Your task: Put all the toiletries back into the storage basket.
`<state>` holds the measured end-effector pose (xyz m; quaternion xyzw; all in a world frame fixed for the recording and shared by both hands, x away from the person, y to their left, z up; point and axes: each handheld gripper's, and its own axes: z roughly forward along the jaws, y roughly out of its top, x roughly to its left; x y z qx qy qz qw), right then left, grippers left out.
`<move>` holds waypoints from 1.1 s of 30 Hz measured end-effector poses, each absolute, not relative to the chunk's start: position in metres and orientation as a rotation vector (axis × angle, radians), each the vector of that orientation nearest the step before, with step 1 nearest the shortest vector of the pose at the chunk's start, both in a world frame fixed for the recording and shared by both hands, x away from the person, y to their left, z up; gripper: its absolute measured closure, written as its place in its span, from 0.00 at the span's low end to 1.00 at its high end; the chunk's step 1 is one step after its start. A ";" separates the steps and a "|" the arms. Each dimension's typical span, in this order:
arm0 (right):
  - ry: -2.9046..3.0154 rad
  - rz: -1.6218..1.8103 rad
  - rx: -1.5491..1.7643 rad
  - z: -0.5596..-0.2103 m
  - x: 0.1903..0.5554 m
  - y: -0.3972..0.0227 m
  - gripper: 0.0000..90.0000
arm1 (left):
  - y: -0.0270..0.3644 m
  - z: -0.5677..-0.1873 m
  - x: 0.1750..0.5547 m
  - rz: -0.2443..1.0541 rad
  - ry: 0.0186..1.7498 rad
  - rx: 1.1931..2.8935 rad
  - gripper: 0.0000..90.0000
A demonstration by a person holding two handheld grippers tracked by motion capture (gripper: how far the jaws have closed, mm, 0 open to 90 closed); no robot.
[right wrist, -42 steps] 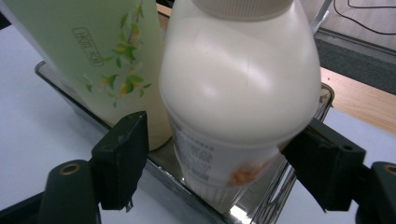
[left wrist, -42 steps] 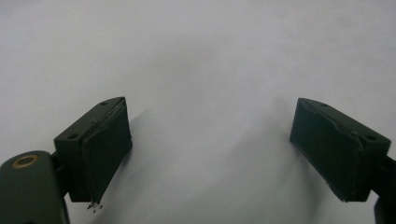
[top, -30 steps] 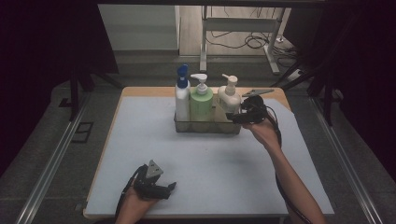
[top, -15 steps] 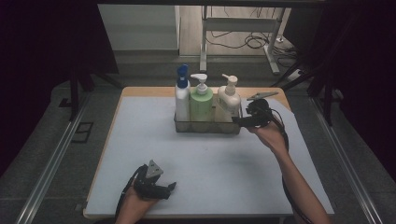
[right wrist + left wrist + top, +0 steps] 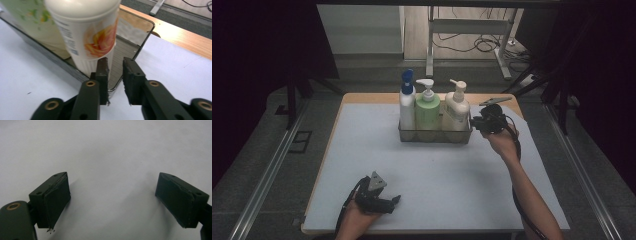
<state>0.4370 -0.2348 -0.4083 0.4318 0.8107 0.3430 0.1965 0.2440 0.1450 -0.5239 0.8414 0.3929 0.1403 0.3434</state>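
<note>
The right claw (image 5: 115, 75) has just been closing and now clamps the end wall of the tray (image 5: 135, 45), the cream bottle (image 5: 87, 32) just behind its jaws, probably to move it, while the left claw (image 5: 112, 200) rests released on the worktop (image 5: 107, 150).

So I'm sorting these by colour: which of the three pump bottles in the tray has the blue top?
The leftmost bottle, white with a blue top. The middle one is green, and the cream one stands nearest the right gripper.
</note>
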 end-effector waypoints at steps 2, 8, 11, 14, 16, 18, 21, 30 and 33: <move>2.265 0.950 1.216 -0.411 0.441 -0.234 0.87 | 0.145 -0.524 0.244 0.365 1.021 2.187 0.13; 2.258 0.962 1.242 -0.416 0.452 -0.236 0.94 | 0.145 -0.524 0.244 0.365 1.020 2.189 0.13; 2.252 0.956 1.252 -0.418 0.458 -0.236 0.96 | 0.145 -0.524 0.244 0.366 1.020 2.189 0.13; 2.254 0.964 1.259 -0.419 0.462 -0.236 0.98 | 0.145 -0.524 0.244 0.365 1.020 2.189 0.13; 2.263 0.968 1.262 -0.421 0.467 -0.235 0.99 | 0.145 -0.524 0.244 0.365 1.020 2.189 0.13; 2.264 0.988 1.261 -0.423 0.471 -0.234 0.99 | 0.145 -0.524 0.244 0.365 1.020 2.189 0.13; 2.267 0.995 1.268 -0.426 0.476 -0.232 0.99 | 0.145 -0.524 0.244 0.365 1.020 2.189 0.13; 2.300 1.006 1.282 -0.436 0.489 -0.225 0.99 | 0.145 -0.524 0.244 0.365 1.020 2.189 0.13; 2.308 1.005 1.286 -0.440 0.490 -0.224 0.99 | 0.145 -0.524 0.244 0.364 1.020 2.189 0.13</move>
